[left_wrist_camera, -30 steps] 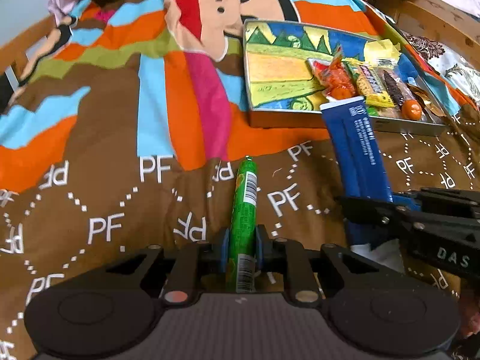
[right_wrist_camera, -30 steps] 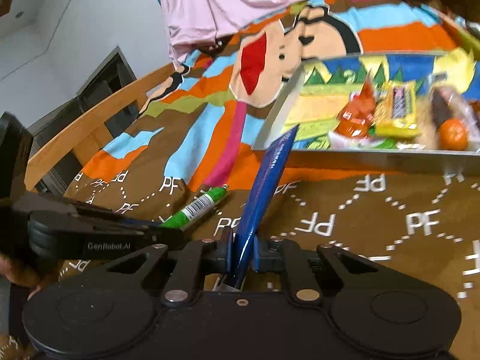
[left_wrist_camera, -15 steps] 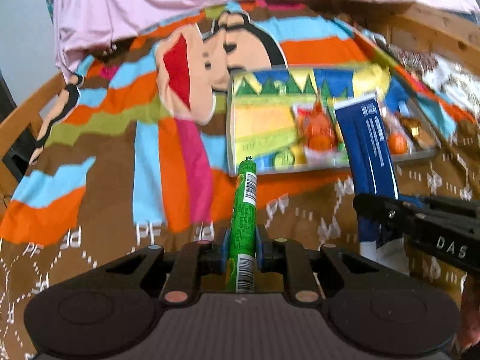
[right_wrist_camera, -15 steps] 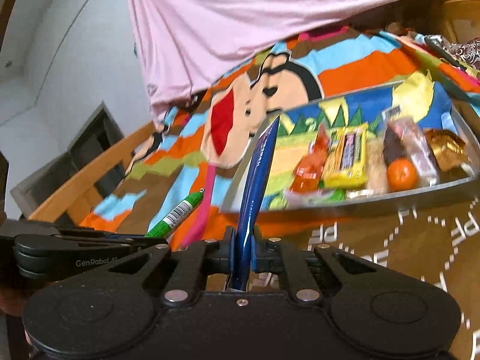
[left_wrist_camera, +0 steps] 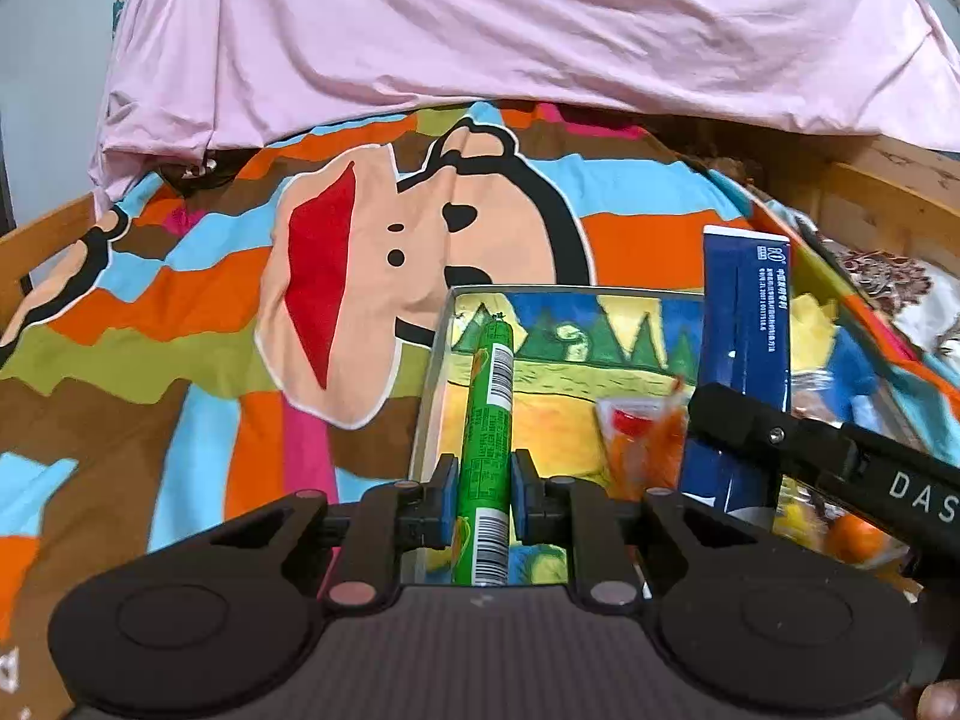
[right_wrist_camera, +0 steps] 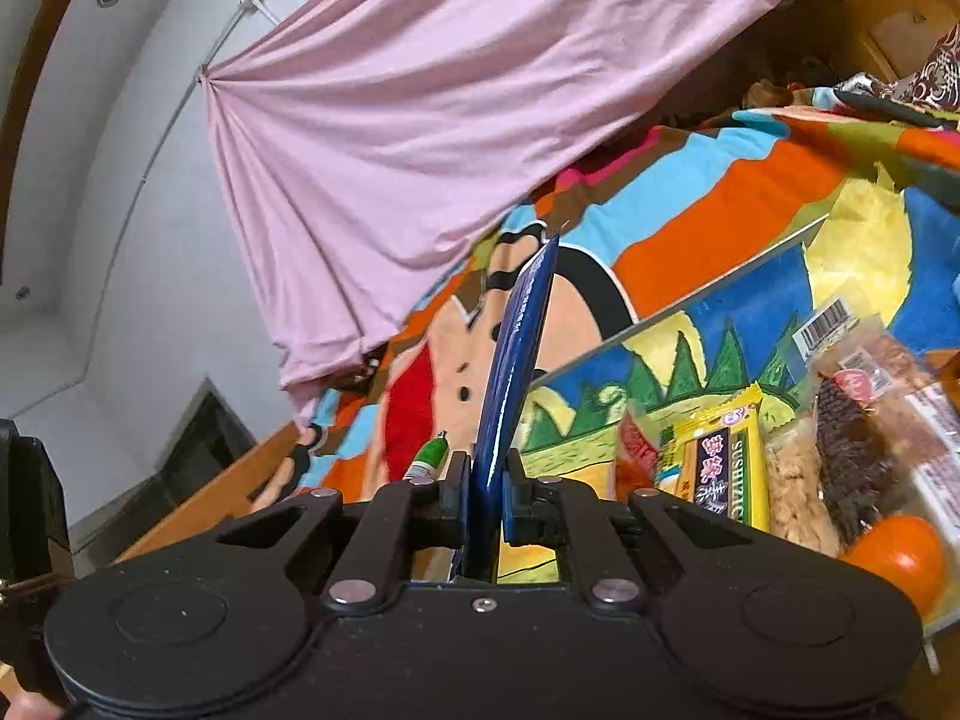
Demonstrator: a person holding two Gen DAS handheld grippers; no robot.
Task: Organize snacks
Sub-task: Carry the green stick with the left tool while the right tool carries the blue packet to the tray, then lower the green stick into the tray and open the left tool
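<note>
Green sausage stick (left_wrist_camera: 487,420) clamped in left gripper (left_wrist_camera: 483,495); blue packet (right_wrist_camera: 510,396) clamped in right gripper (right_wrist_camera: 483,495).

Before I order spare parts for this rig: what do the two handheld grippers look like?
Both are matte black plastic. The left gripper has blue pads on its fingers, two round discs on a ribbed body, and silver and copper-coloured pivot pins. The right gripper is built alike; white letters "DAS" show along its side. No cables or sleeves are visible.
</note>
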